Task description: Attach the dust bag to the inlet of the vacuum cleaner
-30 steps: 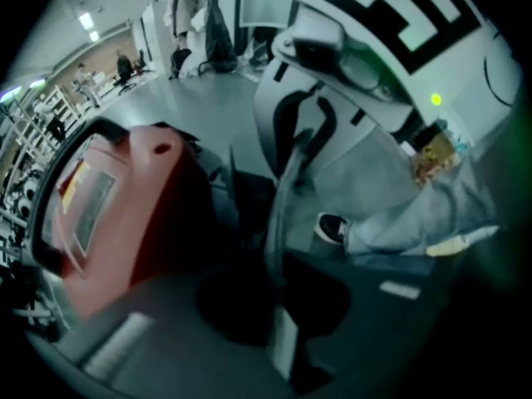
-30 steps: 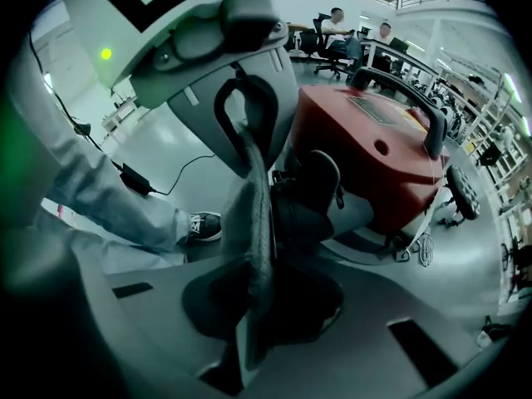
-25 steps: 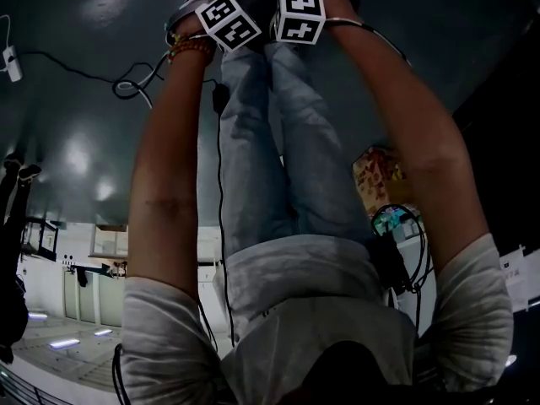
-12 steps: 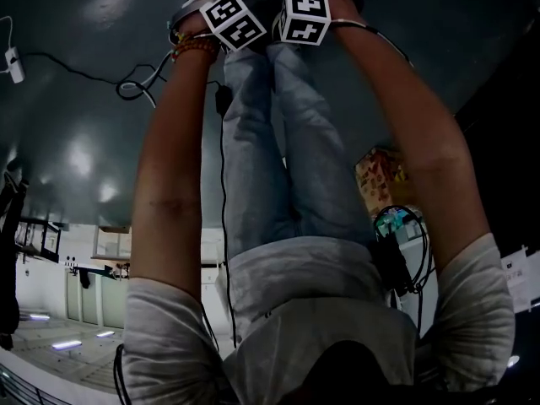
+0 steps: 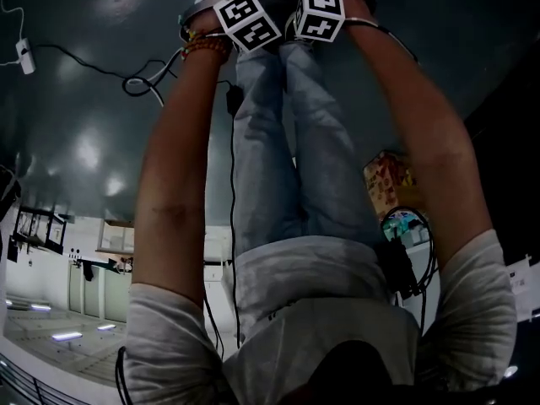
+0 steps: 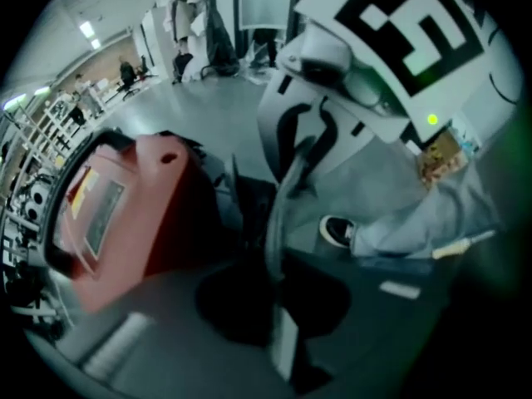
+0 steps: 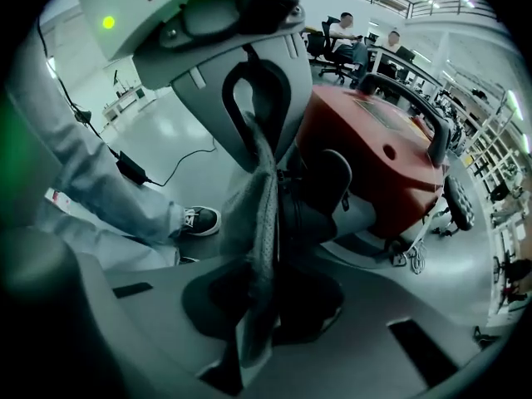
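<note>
The grey dust bag hangs as a thin fold of fabric between both grippers. My right gripper is shut on its lower edge. My left gripper is shut on the same dust bag from the other side. The red vacuum cleaner with a black handle stands just behind the bag; its dark front fitting is right beside the fabric. In the left gripper view the vacuum cleaner is at the left. In the head view only the left marker cube and right marker cube show, close together.
The person's shoe and jeans leg stand on the grey floor next to the bag. A black cable with an adapter runs over the floor. Seated people and shelving are far behind. A printed box lies by the person's feet.
Both grippers have shifted a little together, still holding the bag. The vacuum cleaner sits slightly higher and nearer in both gripper views.
</note>
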